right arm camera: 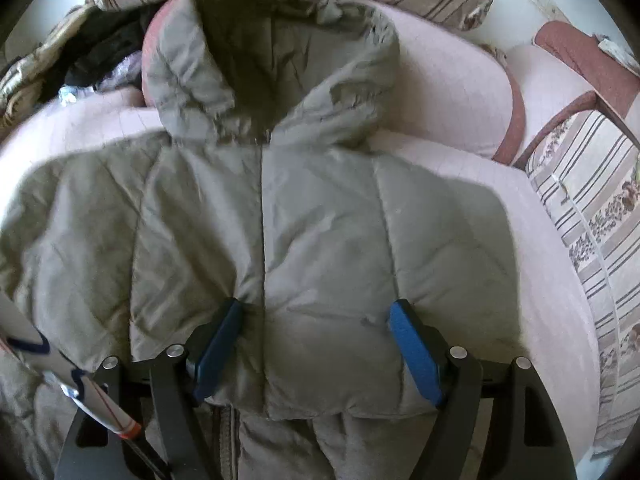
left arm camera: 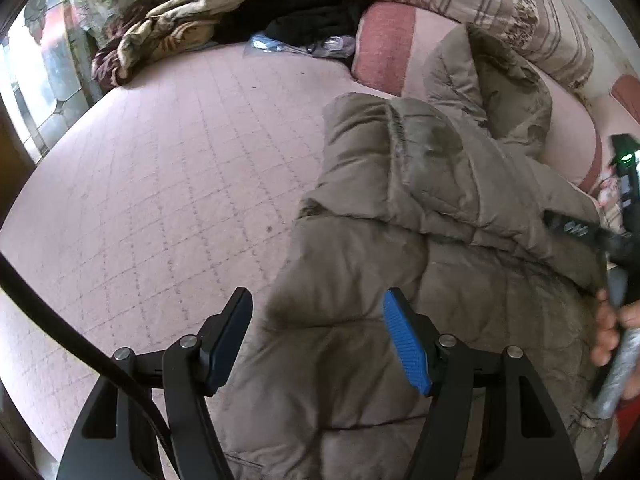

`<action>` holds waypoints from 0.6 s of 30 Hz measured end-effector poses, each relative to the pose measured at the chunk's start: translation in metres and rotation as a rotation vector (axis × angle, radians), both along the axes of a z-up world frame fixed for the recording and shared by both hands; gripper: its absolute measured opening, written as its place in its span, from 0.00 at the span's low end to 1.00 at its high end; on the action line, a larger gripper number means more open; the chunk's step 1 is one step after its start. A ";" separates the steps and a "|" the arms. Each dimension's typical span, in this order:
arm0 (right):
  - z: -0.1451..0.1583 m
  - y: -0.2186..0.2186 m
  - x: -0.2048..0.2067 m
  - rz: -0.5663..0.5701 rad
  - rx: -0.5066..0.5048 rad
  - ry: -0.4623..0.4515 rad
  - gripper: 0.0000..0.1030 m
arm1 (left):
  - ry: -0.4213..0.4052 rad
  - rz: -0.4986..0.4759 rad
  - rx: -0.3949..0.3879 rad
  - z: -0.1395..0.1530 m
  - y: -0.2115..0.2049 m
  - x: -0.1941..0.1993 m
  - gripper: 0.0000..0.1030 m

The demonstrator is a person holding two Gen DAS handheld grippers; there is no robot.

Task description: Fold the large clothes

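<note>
Puffy khaki hooded jacket [right arm camera: 320,220] lies folded across the pink bed [left arm camera: 160,160].

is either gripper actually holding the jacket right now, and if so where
Neither. The left gripper and right gripper stand open over the jacket, pads not pressing on it.

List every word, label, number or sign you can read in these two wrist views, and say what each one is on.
No text can be read in either view.
White marks on the black bar of the right gripper, over the grey puffer jacket: too small and blurred to read.
Green light on that gripper: a glow, no characters.
White sleeve with dark and red lines: no legible lettering.
</note>
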State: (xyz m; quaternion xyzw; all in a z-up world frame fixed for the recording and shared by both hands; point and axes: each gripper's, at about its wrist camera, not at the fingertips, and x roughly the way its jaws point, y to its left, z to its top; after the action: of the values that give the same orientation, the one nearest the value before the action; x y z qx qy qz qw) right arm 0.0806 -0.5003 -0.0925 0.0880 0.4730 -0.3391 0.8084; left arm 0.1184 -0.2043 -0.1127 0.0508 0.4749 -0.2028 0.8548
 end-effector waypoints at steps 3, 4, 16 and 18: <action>0.031 -0.002 0.003 -0.003 -0.020 -0.064 0.78 | 0.019 0.011 -0.028 -0.002 0.006 0.003 0.65; 0.043 -0.004 0.008 -0.007 -0.021 -0.090 0.78 | 0.024 0.013 -0.035 -0.002 0.008 0.004 0.66; 0.103 -0.020 0.157 -0.011 0.047 -0.220 0.78 | 0.066 -0.012 -0.044 -0.010 0.005 0.006 0.66; 0.110 -0.022 0.186 -0.012 0.041 -0.241 0.79 | 0.079 -0.011 -0.046 -0.013 0.004 0.009 0.66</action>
State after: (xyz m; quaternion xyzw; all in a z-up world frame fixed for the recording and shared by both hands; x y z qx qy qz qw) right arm 0.2663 -0.5222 0.0171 0.1475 0.3787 -0.3212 0.8554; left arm 0.1278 -0.2000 -0.1254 0.0255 0.5034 -0.2202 0.8352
